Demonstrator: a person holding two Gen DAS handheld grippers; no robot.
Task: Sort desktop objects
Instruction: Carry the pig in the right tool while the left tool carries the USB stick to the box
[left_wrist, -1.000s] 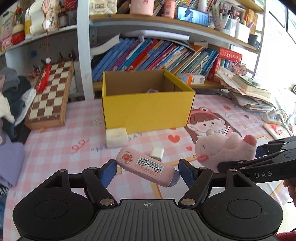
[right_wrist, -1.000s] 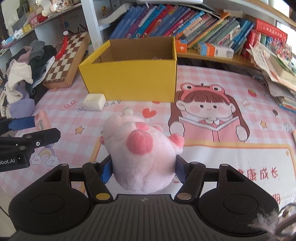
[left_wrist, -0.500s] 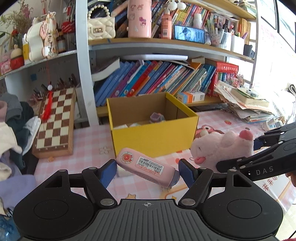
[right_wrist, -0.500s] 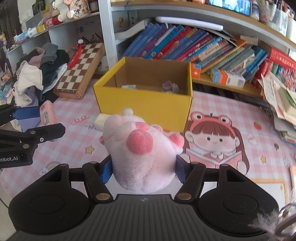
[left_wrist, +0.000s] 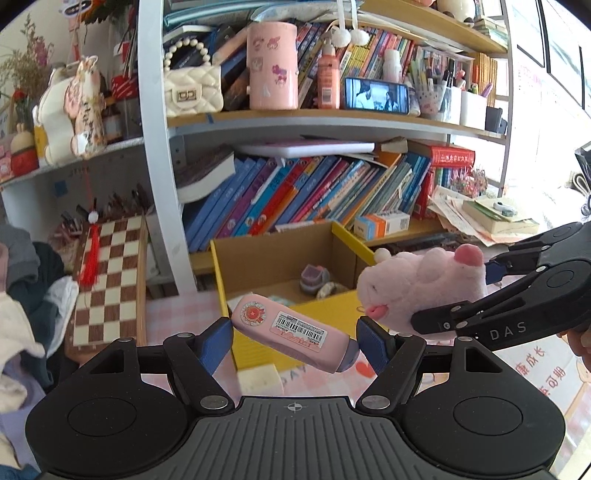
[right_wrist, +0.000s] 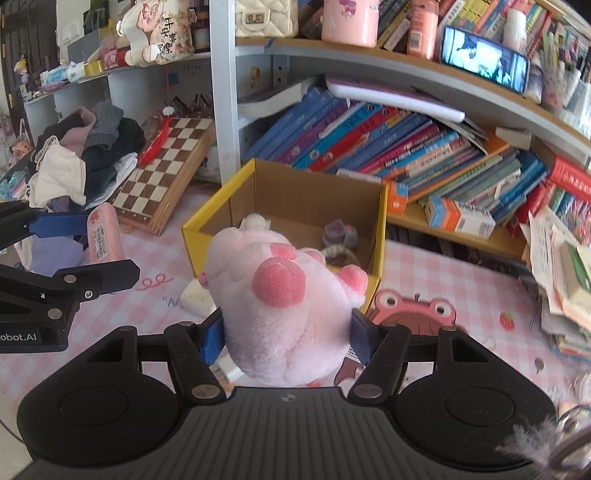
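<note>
My left gripper (left_wrist: 295, 341) is shut on a pink case with a barcode label (left_wrist: 295, 330), held above the near wall of the yellow cardboard box (left_wrist: 255, 345). Across in the right wrist view that same pink case (right_wrist: 105, 234) shows at the left. My right gripper (right_wrist: 286, 334) is shut on a pink plush pig (right_wrist: 280, 302), lifted in front of the yellow cardboard box (right_wrist: 207, 240). The plush pig (left_wrist: 417, 288) hangs right of the box in the left wrist view. Small purple and grey items (right_wrist: 340, 234) lie inside the box.
A white eraser block (left_wrist: 260, 378) lies on the pink checked mat (right_wrist: 443, 273) before the box. A chessboard (left_wrist: 107, 280) leans at the left beside a clothes pile (right_wrist: 81, 155). Crowded bookshelves (left_wrist: 314, 192) stand behind; loose papers (right_wrist: 565, 266) pile up at the right.
Both grippers have risen from the mat and moved toward the box, carrying the pink case and the plush pig. The box interior now shows more fully.
</note>
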